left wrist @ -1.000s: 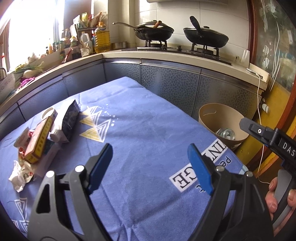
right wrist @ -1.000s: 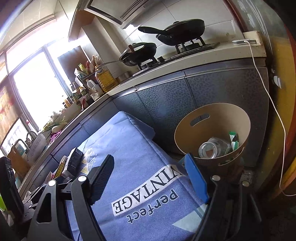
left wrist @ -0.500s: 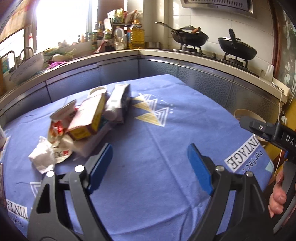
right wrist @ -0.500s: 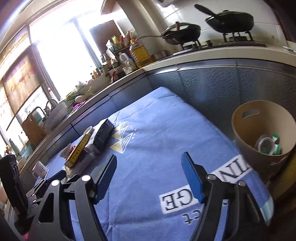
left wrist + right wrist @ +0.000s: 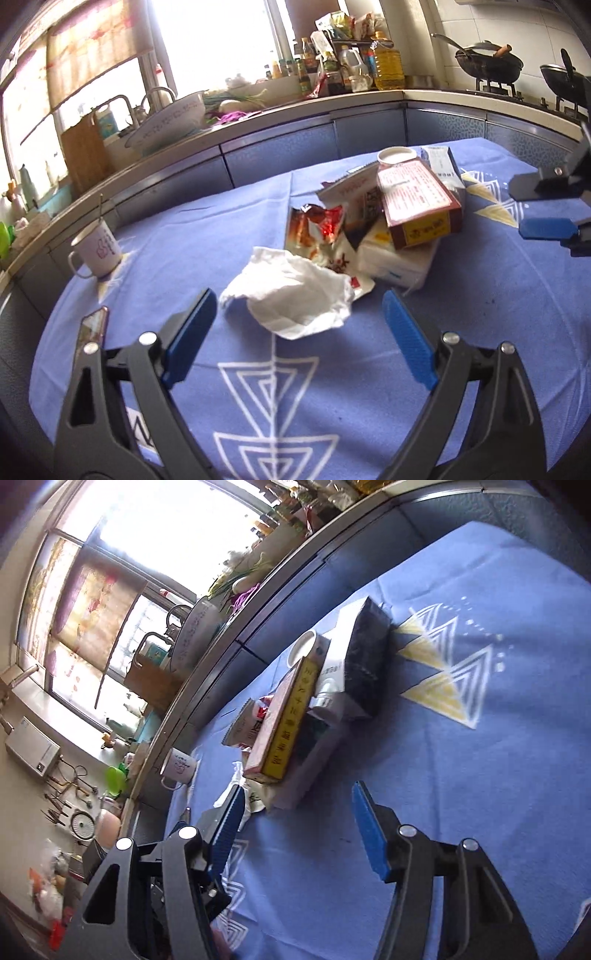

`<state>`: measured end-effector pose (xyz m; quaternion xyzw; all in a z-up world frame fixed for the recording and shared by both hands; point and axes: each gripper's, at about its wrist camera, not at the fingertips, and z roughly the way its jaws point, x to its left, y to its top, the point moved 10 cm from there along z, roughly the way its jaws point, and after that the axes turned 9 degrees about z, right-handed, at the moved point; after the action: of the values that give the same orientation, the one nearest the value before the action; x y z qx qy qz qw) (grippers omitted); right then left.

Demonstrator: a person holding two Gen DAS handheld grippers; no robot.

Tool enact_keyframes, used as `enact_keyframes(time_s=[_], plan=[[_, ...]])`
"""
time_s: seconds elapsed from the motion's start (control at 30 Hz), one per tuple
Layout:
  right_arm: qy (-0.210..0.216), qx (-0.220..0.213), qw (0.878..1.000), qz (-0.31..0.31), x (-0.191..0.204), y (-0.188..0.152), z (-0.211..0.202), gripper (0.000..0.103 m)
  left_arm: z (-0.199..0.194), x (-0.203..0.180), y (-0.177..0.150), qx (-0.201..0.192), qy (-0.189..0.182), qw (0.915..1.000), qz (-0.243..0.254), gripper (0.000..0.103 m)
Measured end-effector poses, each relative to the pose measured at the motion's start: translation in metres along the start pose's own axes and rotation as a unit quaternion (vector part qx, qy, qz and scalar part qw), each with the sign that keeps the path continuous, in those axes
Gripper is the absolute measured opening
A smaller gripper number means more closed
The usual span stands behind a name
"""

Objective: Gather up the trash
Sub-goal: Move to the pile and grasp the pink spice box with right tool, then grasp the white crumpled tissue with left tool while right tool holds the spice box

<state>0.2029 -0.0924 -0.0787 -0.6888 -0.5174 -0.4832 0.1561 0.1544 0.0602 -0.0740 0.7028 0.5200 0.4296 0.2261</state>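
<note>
Blue patterned tablecloth (image 5: 480, 314) fills the foreground, where the left gripper (image 5: 295, 332) stands spread wide and empty, just short of a crumpled white tissue (image 5: 291, 295). Behind the tissue lie a torn red wrapper (image 5: 317, 229), a red-and-yellow box (image 5: 417, 199) tilted on white packets, then a white lid (image 5: 397, 155). Right of that box, the right gripper (image 5: 295, 823) is likewise parted, gripping nothing.

Daylit kitchen, strong backlight, heavy fisheye warp.
Window (image 5: 207, 40) is blown out to white in both views; soft shadows are cast toward the cameras under the tissue (image 5: 291, 295). Edges are bent and vignetted; the right view is tilted and slightly motion-blurred.
</note>
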Motion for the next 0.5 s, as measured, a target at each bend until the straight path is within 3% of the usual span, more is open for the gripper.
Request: enact_keyframes(time_s=[0.1,0.23,0.27,0.3,0.33,0.37,0.4,0.5], plan=[[0.012,0.024,0.999,0.030,0.004,0.007,0.021,0.059,0.006,-0.006,0.005,-0.007,0.016,0.9989,0.042,0.074],[0.025,0.039,0.998,0.051,0.009,0.017,0.040,0.059,0.021,-0.019,0.006,0.005,0.021,0.9965,0.081,0.071],[0.029,0.044,0.997,0.053,0.011,0.018,0.045,0.054,0.024,-0.021,0.003,0.010,0.015,0.9964,0.083,0.062],[0.032,0.050,0.997,0.051,0.013,0.018,0.049,0.038,0.029,-0.023,0.001,0.017,0.007,0.9963,0.084,0.046],[0.031,0.056,0.997,0.048,0.014,0.018,0.053,0.029,0.036,-0.025,-0.003,0.031,-0.003,0.9960,0.084,0.035],[0.034,0.058,0.997,0.048,0.013,0.017,0.053,0.027,0.041,-0.025,-0.006,0.043,-0.014,0.9959,0.078,0.006],[0.039,0.056,0.996,0.049,0.014,0.016,0.050,0.026,0.043,-0.021,-0.007,0.047,-0.023,0.9967,0.063,0.001],[0.047,0.047,0.997,0.027,0.015,0.009,0.029,0.024,0.038,-0.006,-0.012,0.049,-0.073,0.9961,-0.007,0.001]])
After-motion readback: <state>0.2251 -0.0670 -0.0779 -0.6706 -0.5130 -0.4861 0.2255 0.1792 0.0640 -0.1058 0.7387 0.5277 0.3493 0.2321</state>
